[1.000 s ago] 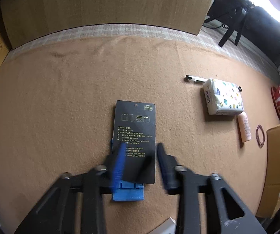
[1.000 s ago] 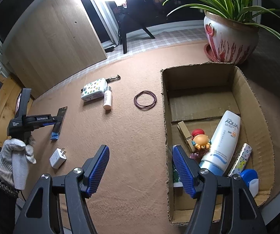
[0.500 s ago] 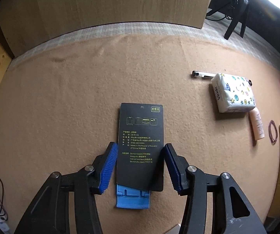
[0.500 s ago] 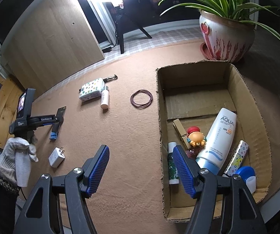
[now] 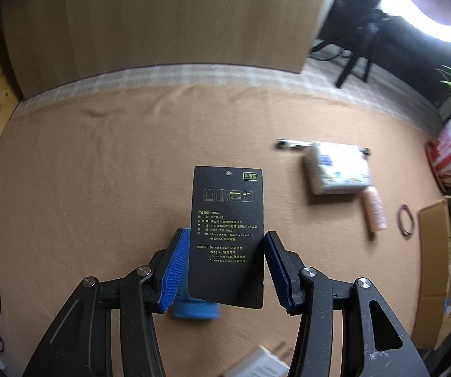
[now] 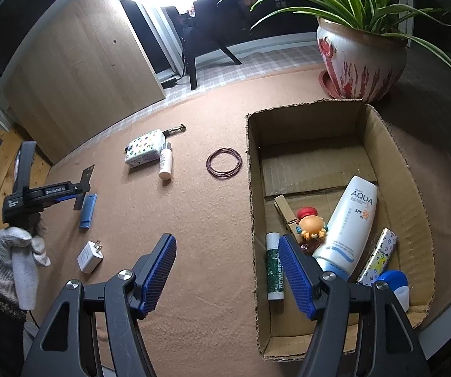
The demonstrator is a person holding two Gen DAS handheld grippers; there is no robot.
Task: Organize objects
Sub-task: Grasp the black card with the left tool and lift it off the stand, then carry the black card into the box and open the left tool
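Note:
My left gripper (image 5: 225, 264) is shut on a black printed card (image 5: 227, 220), its blue pads pressing the card's two long edges. The card hangs tilted a little above the tan mat; in the right wrist view it shows as the card (image 6: 84, 185) in that gripper (image 6: 79, 190), held by a gloved hand. A flat blue piece (image 5: 195, 309) lies on the mat under it, also seen in the right wrist view (image 6: 88, 210). My right gripper (image 6: 228, 270) stands open with nothing between its fingers, over the mat beside the cardboard box (image 6: 250, 188).
On the mat lie a patterned tissue pack (image 6: 145, 150), a small bottle (image 6: 165, 165), a pen (image 6: 173, 130), hair ties (image 6: 224, 166) and a white charger (image 6: 89, 257). The box holds a sunscreen tube (image 6: 349, 220) and several small items. A plant pot (image 6: 360, 62) stands behind it.
The left gripper closed on the black card's edges and raised it off the blue piece, which stayed on the mat. The right gripper has kept its place and stayed open.

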